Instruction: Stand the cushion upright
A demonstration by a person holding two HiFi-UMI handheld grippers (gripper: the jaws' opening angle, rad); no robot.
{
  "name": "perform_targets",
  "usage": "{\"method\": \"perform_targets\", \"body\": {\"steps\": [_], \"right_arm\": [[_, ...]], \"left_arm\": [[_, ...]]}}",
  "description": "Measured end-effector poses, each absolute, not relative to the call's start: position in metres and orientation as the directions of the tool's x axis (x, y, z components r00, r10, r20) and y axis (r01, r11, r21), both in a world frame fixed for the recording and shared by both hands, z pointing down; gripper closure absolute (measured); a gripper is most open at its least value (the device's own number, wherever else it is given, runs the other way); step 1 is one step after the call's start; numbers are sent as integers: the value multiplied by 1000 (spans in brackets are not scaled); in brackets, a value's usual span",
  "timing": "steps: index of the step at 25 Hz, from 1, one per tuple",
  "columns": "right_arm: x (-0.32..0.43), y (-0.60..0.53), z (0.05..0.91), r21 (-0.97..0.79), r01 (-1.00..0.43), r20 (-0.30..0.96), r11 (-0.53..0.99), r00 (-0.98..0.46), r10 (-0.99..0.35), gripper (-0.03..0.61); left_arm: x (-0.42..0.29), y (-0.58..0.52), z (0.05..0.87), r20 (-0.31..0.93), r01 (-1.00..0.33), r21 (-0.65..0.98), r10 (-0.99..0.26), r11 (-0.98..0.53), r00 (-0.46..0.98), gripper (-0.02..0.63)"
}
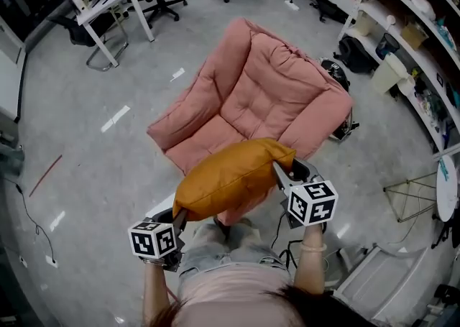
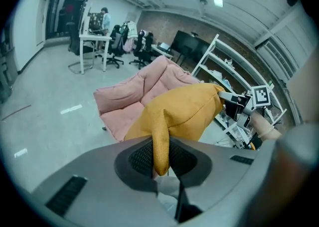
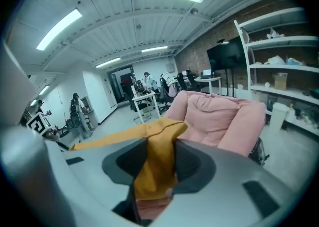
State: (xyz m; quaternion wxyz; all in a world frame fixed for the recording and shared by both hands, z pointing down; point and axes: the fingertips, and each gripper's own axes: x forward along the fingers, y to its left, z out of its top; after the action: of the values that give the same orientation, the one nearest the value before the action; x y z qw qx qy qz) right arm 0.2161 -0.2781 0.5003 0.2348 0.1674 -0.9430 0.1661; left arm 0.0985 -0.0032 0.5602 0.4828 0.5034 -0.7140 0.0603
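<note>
The mustard cushion (image 1: 233, 178) hangs in the air, stretched roughly level between the two grippers, just in front of the seat edge of the pink armchair (image 1: 266, 88) and not resting on it. The left gripper (image 1: 176, 219) has its jaws pinched on a thin fold at one corner of the cushion; the right gripper (image 1: 282, 173) has its jaws clamped around a thicker bunch of fabric at the opposite corner. By my reading the pick-up is done, but the task proper is not. The cushion has yet to be carried over the seat, turned on edge and set against the chair's backrest, then released.
</note>
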Motion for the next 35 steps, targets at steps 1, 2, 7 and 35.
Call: {"method": "perform_targets", "body": {"steps": [1, 2, 7, 35], "right_arm": [[214, -277, 501, -233, -386, 498, 892, -836, -232, 416], [213, -276, 501, -229, -381, 497, 896, -837, -229, 425], [209, -273, 502, -186, -368, 507, 911, -830, -232, 463], [144, -233, 481, 139, -720, 486, 680, -548, -680, 510]], "left_arm": [[96, -4, 560, 749, -773, 397, -662, 494, -38, 569], [94, -4, 560, 747, -769, 396, -663, 501, -47, 569], [90, -6, 558, 738, -768, 401, -673, 500, -53, 572], [0, -6, 546, 671, -837, 533, -665, 123, 329, 577]]}}
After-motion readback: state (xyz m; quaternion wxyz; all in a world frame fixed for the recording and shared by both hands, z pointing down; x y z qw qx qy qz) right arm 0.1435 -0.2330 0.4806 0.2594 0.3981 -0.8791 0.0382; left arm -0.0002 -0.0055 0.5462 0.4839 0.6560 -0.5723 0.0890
